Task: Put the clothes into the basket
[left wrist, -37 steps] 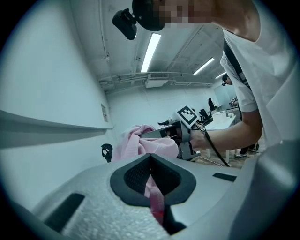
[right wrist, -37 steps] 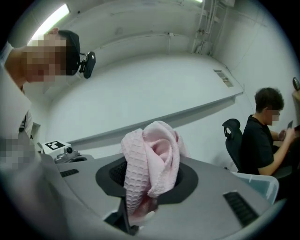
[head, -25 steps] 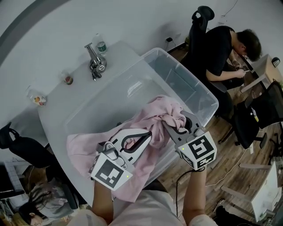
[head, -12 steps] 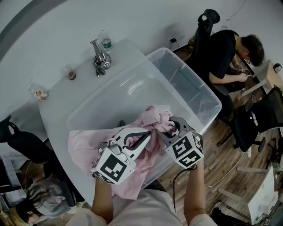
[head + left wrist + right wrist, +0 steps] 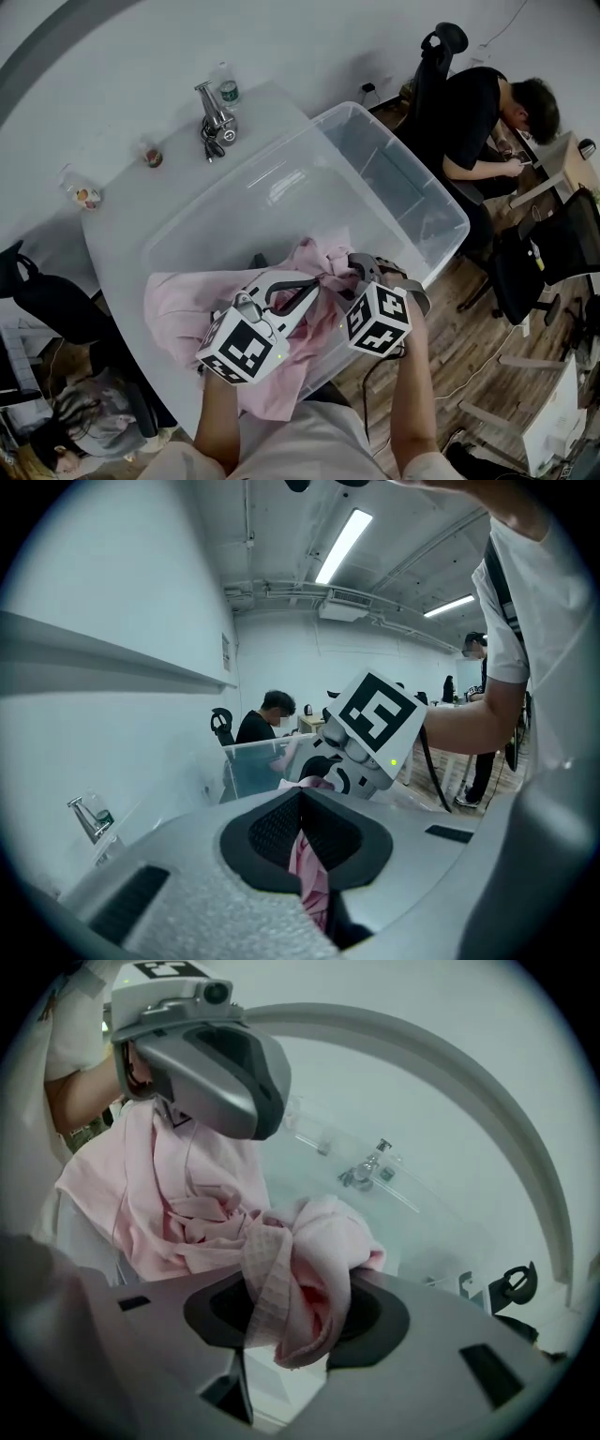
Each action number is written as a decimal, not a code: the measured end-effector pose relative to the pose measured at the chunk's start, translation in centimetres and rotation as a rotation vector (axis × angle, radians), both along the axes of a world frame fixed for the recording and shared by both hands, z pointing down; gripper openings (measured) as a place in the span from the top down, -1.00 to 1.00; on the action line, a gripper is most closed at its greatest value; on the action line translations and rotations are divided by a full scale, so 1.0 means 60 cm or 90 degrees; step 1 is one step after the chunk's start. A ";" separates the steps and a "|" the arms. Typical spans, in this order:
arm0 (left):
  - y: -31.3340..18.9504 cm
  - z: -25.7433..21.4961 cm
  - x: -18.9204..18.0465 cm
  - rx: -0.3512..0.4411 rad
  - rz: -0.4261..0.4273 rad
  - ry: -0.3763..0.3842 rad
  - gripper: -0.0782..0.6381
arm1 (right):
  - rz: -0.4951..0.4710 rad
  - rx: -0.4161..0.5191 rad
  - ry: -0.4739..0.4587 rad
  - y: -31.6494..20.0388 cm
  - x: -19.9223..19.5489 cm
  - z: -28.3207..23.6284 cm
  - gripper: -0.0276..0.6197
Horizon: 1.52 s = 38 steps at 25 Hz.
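A pink garment (image 5: 178, 314) hangs over the near rim of the clear plastic basket (image 5: 412, 178), part inside and part draped outside on the white table. My left gripper (image 5: 314, 286) is shut on a thin fold of it (image 5: 307, 869). My right gripper (image 5: 352, 272) sits close beside the left, over the basket's near edge. A thick bunch of the pink garment (image 5: 300, 1279) fills the gap between its pads, and its jaws are opening. In the right gripper view the left gripper (image 5: 202, 1068) hangs above the spread cloth (image 5: 169, 1194).
A metal tap-like object (image 5: 214, 117), a small bottle (image 5: 225, 86) and two small cups (image 5: 150, 157) stand on the white table (image 5: 122, 225) behind the basket. A seated person (image 5: 478, 112) and an office chair (image 5: 431, 56) are at the right.
Both grippers have drawn closer together and lower over the basket's near edge. The pink bunch has sunk further into the basket. The right gripper has swung leftward.
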<state>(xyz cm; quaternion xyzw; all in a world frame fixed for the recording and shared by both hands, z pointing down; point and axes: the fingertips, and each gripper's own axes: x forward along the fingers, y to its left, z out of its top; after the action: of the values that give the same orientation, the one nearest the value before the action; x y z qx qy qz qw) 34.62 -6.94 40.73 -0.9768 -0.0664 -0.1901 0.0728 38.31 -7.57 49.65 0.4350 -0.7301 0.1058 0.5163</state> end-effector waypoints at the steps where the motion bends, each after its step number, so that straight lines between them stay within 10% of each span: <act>1: 0.000 0.001 -0.001 0.000 0.000 -0.001 0.77 | -0.010 -0.013 0.008 0.004 -0.002 0.006 0.33; 13: 0.009 0.008 -0.006 -0.007 0.006 -0.012 0.77 | -0.038 -0.090 0.054 0.036 0.003 0.039 -0.02; 24: 0.017 -0.008 -0.017 -0.009 0.004 0.009 0.77 | 0.012 0.122 -0.077 0.012 -0.012 -0.064 -0.01; 38: 0.036 -0.089 -0.031 -0.016 0.020 0.109 0.77 | 0.087 0.398 -0.335 0.036 -0.040 -0.240 0.84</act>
<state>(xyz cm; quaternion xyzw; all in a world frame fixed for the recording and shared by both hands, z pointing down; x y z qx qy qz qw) 32.78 -4.78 35.42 -0.9892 -0.0777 -0.1035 0.0693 35.88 -5.39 35.25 0.5764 -0.8036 0.0206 0.1467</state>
